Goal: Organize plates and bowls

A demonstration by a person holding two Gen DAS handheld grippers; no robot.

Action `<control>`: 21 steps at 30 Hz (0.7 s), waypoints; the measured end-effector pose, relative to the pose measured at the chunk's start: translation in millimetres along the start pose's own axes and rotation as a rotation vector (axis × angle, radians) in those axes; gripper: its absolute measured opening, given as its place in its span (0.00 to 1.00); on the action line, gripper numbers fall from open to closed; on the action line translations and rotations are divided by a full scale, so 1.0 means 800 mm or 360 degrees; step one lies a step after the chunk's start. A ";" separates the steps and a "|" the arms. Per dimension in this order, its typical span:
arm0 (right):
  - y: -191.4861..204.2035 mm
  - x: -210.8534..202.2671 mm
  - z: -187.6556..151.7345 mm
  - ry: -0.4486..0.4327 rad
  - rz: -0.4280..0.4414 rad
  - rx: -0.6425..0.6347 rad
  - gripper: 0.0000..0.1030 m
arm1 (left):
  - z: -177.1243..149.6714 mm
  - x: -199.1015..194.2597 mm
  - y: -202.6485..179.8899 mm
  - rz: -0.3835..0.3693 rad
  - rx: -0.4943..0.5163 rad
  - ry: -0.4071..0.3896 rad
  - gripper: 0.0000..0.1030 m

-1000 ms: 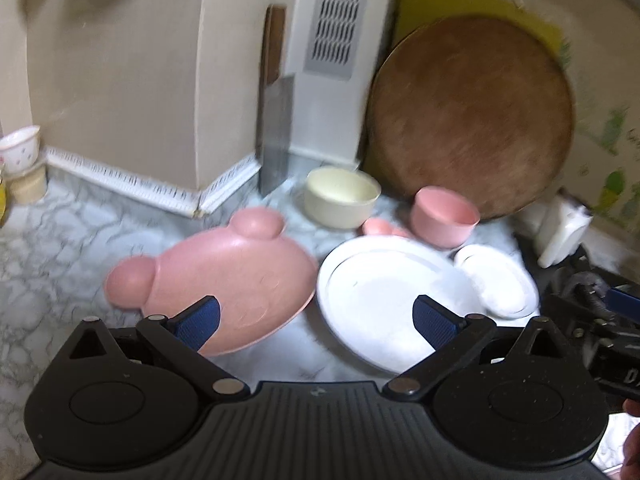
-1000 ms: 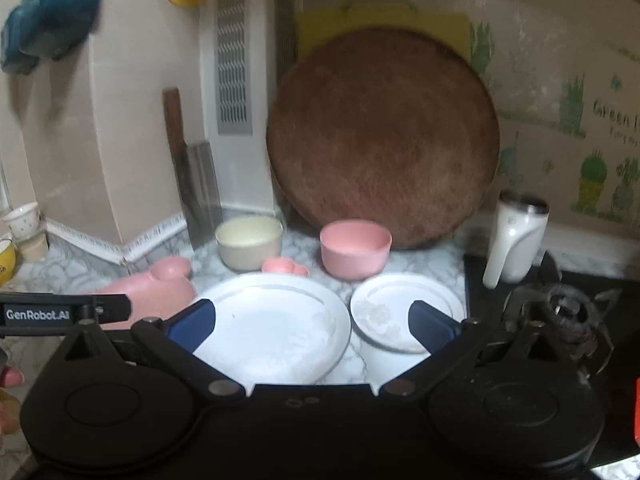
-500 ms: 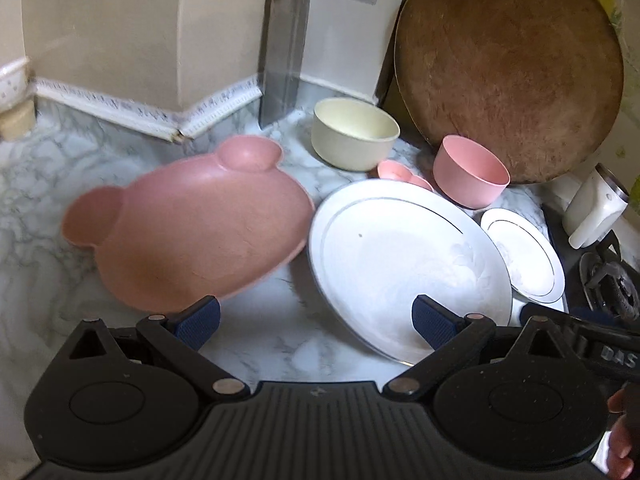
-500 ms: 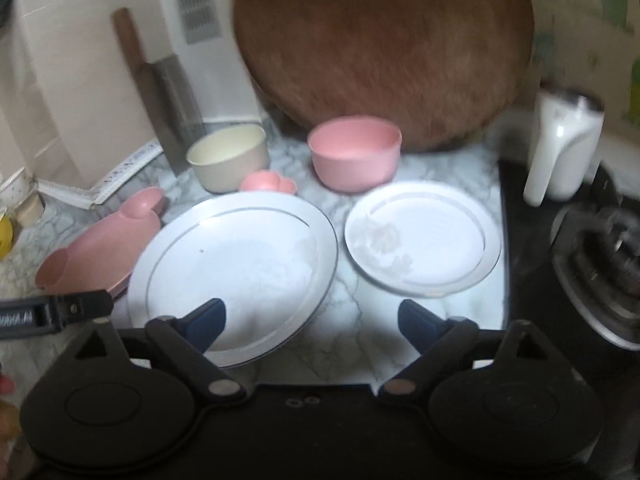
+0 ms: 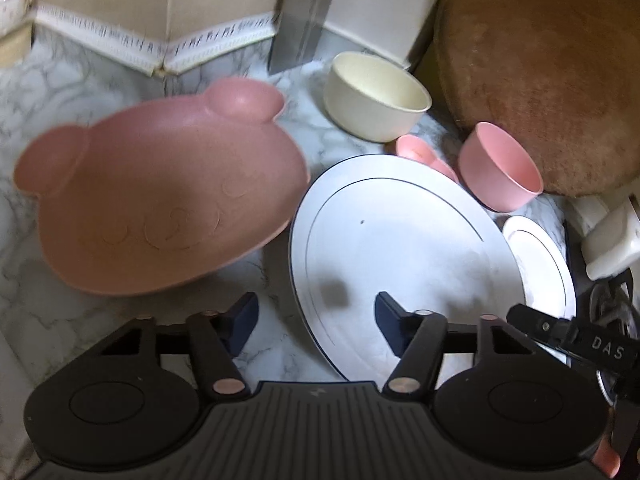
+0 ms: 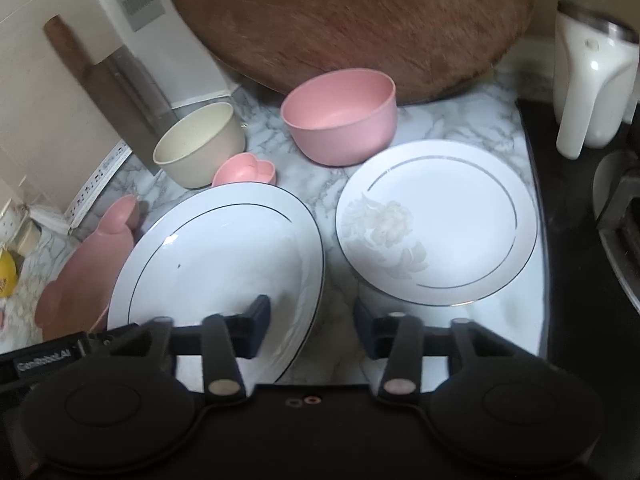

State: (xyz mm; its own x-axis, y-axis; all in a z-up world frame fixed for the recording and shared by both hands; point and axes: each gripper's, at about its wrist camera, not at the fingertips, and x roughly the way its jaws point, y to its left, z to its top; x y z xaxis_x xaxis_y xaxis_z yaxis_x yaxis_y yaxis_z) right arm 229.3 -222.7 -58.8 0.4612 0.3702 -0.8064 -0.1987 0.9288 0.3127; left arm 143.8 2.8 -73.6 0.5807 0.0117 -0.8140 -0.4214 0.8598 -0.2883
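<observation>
A large white plate lies on the marble counter, with a pink bear-shaped plate to its left. A small flowered white plate lies to its right. Behind stand a cream bowl, a pink bowl and a small pink dish. My left gripper straddles the large plate's left rim, jaws closing. My right gripper straddles its right rim, jaws closing too. Neither pair of pads visibly presses the rim.
A round wooden board and a cleaver lean on the back wall. A white jug stands at the right by the black stove. A yellow item sits far left.
Both grippers have come down and forward toward the large white plate, and their jaws have narrowed from wide open to either side of its rim.
</observation>
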 end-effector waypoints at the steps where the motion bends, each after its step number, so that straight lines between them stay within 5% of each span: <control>1: -0.001 0.003 0.002 0.0007 0.0006 0.0012 0.31 | 0.002 0.003 0.002 -0.0001 -0.0013 0.0007 0.55; 12: -0.006 0.022 0.015 0.0037 0.0025 0.0076 0.11 | 0.012 0.016 0.008 -0.0029 -0.0029 0.0000 0.21; 21: -0.004 0.021 0.012 0.0020 0.0003 0.0055 0.07 | 0.013 0.015 0.011 -0.0022 0.0017 -0.0010 0.13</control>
State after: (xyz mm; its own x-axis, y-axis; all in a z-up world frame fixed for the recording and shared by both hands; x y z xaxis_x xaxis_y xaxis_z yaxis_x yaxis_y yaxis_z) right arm 245.8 -219.0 -68.5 0.4501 0.3719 -0.8118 -0.1697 0.9282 0.3311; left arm 153.9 15.7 -80.6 0.5908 0.0030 -0.8068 -0.4058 0.8654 -0.2938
